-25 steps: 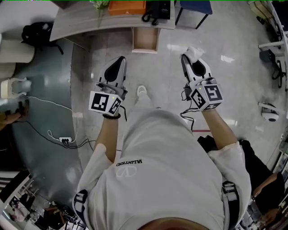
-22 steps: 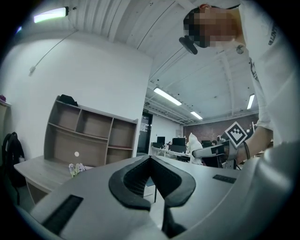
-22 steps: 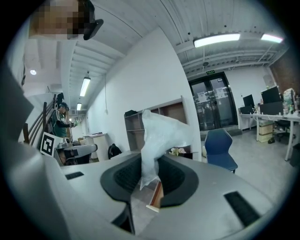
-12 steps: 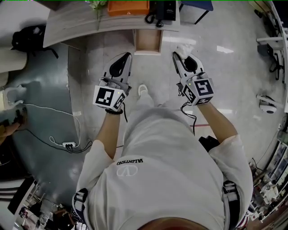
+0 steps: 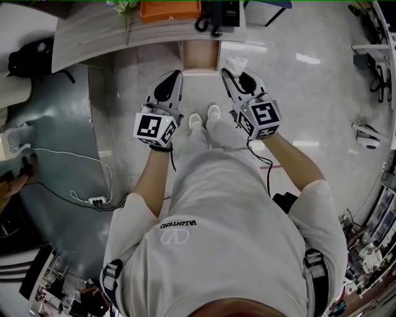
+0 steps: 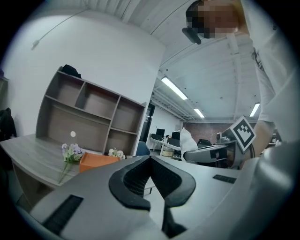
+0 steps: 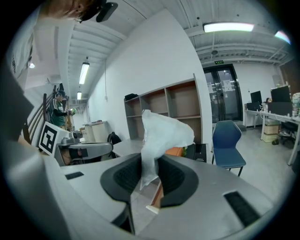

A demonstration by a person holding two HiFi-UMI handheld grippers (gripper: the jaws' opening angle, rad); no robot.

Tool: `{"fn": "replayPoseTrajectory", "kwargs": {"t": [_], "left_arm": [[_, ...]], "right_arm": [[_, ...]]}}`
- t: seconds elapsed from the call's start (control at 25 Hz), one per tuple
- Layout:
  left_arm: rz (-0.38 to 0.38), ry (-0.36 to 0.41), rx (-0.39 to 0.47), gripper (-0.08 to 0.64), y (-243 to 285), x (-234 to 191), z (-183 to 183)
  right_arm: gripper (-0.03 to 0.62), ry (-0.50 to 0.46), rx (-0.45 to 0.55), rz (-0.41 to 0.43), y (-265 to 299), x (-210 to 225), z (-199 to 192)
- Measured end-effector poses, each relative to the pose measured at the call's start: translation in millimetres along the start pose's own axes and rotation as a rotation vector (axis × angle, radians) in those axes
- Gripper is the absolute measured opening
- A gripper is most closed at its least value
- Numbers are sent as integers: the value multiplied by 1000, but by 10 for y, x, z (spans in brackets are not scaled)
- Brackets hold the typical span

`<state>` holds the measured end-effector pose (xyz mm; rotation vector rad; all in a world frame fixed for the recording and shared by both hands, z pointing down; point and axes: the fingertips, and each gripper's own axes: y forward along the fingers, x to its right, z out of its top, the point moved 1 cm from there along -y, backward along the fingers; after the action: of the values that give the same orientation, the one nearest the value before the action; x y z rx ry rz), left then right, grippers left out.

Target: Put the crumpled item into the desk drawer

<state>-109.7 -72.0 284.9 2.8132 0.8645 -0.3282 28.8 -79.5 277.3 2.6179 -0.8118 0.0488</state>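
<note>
- The right gripper (image 7: 149, 161) has its two dark pads clenched on the lower tail of the crumpled item (image 7: 161, 131), a thin white sheet. Its bunched upper part stands up past the jaw tips.
- The left gripper (image 6: 150, 158) holds nothing. Its jaw tips are pressed together, with only a narrow wedge of gap behind them.
- In the head view both grippers point forward toward the desk (image 5: 93, 31), side by side and apart, with the person's white shoes (image 5: 204, 117) on the floor between them.
- The desk drawer (image 5: 200, 54) stands pulled out from the desk's front edge, its pale wooden inside showing.
- In that view the crumpled item shows just beside the drawer's right front corner. It is held clear of the floor and is not inside the drawer.
- The left gripper's tips lie just short of the drawer's left front corner.
- On the desk top sit an orange tray (image 5: 170, 9) and a black telephone (image 5: 216, 12), with a spray of flowers (image 6: 70, 152) left of the tray.
- A brown shelf unit (image 7: 168, 108) stands against the white wall behind the desk.
- A blue chair (image 7: 227, 140) stands on the floor to the right of the desk.
</note>
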Motion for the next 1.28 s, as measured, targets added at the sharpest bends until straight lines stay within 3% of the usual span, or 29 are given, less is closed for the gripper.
{"fn": "replayPoseTrajectory", "kwargs": {"t": [0.48,1.04,1.28], "left_arm": [[101,-30,-160,2,746,-248,-928],[133,-88,-230,2,1064,-332,-1696],[143,-64,-230,2,1264,-499,-1902]], "right_arm": [[91,41,-117,5,712,386,-761],[91,113,-212,28,1142,646,-1578],[91,134,-219,7,1372,779,-1844]]}}
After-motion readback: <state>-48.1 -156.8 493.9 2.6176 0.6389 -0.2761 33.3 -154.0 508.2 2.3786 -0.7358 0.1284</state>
